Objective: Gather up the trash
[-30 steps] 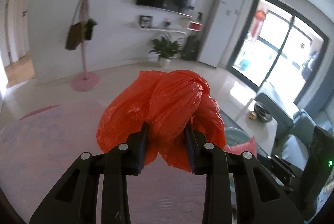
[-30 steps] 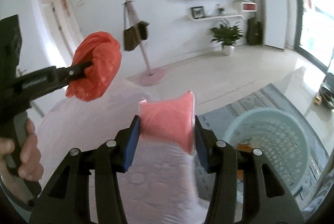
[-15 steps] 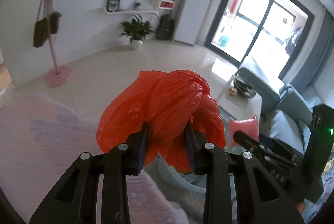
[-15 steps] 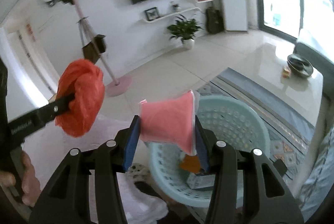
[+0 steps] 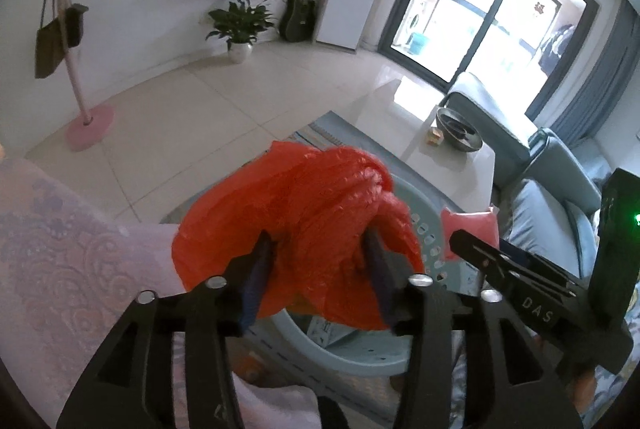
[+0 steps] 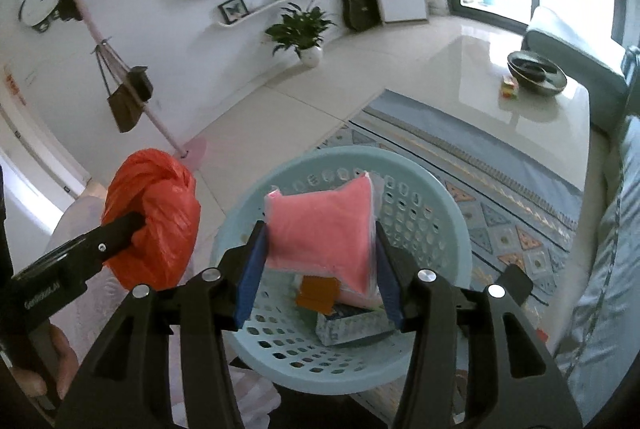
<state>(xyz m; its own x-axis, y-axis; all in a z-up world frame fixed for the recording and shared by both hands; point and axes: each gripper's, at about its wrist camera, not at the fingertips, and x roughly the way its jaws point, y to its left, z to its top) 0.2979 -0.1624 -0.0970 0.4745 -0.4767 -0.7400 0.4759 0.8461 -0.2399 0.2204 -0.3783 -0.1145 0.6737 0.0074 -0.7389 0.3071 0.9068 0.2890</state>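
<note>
Right gripper (image 6: 318, 261) jaws clamp soft pink packet (image 6: 320, 229) over basket (image 6: 452, 225); left gripper (image 5: 316, 269) jaws pinch light, crumpled bag (image 5: 296, 229).

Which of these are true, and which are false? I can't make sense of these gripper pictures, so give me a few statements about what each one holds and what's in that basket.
1. The left gripper is shut on a crumpled red plastic bag. True.
2. The right gripper is open and holds nothing. False: it is shut on a pink packet.
3. The pink packet hangs above a light blue perforated basket. True.
4. The basket holds nothing yet. False: a small box and an orange item already lie inside.
5. The basket stands on the white coffee table. False: it sits lower down by the patterned rug.
</note>
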